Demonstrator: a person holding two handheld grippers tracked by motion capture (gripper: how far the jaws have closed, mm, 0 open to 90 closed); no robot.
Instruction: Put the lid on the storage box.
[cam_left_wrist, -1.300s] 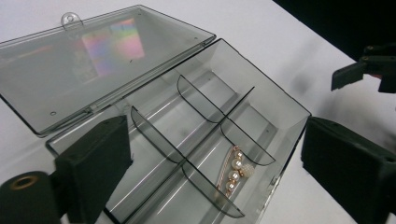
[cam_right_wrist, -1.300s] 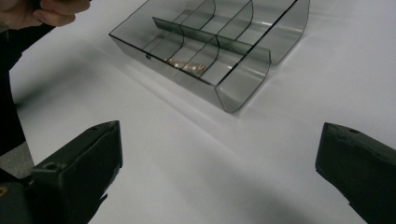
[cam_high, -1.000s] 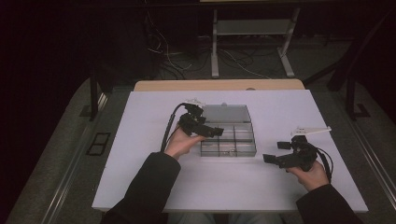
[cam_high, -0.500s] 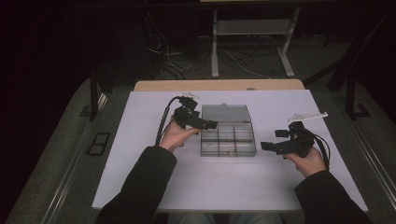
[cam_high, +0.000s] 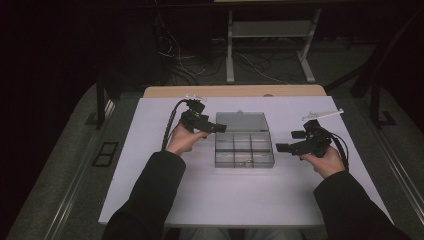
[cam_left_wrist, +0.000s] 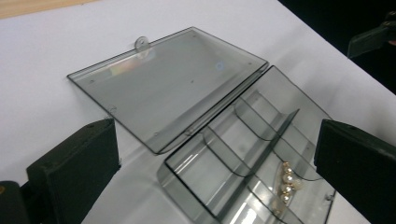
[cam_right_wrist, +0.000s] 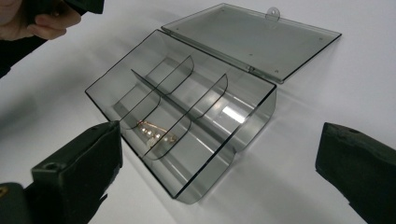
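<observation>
Both grippers, left (cam_high: 220, 129) and right (cam_high: 281, 148), gape empty beside the open box (cam_high: 244, 149); we advise swinging its lid (cam_high: 242, 121) shut gently.

1 clear box (cam_high: 244, 148), 1 pearl pin (cam_right_wrist: 154, 132), 2 claws.

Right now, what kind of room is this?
Probably a lab or workshop recording bench: a white-topped table in a dark room, loose cables on the floor, and a hand-held black left gripper.

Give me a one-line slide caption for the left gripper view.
Open left gripper faces a clear compartment box, its lid lying flat open, pearl jewellery in one compartment.
</observation>
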